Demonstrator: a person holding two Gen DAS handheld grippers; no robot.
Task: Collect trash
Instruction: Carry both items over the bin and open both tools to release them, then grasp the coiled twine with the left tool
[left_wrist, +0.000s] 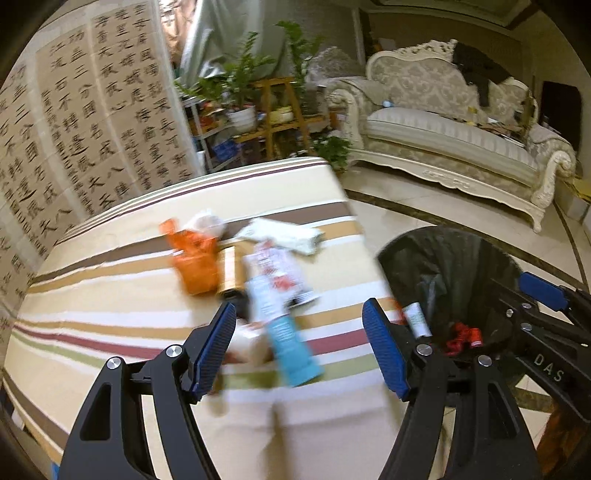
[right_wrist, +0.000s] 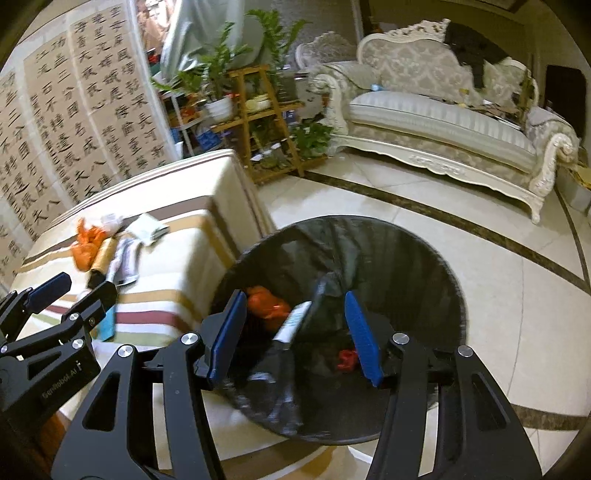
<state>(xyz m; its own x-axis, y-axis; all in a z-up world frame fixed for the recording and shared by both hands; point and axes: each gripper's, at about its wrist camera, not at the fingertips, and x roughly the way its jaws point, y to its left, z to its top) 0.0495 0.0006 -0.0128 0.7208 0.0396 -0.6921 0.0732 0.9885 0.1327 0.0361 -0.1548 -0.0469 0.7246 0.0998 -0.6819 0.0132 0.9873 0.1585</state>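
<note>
Trash lies on a striped table (left_wrist: 110, 295): an orange wrapper (left_wrist: 194, 264), a gold can (left_wrist: 231, 269), a white-and-red packet (left_wrist: 275, 271), a blue tube (left_wrist: 291, 347) and a white crumpled paper (left_wrist: 284, 232). My left gripper (left_wrist: 299, 332) is open above the table, straddling the blue tube without touching it. My right gripper (right_wrist: 295, 328) is open over the black-lined bin (right_wrist: 424, 266), which holds an orange wrapper (right_wrist: 266, 304), a white tube (right_wrist: 293, 321) and a red scrap (right_wrist: 347, 360). The bin also shows in the left wrist view (left_wrist: 461, 258).
The bin stands on the tiled floor (right_wrist: 480, 229) right beside the table's edge. A cream sofa (right_wrist: 443, 125) is at the back right, a wooden plant shelf (right_wrist: 258, 110) behind the table, and a calligraphy screen (right_wrist: 74, 110) on the left.
</note>
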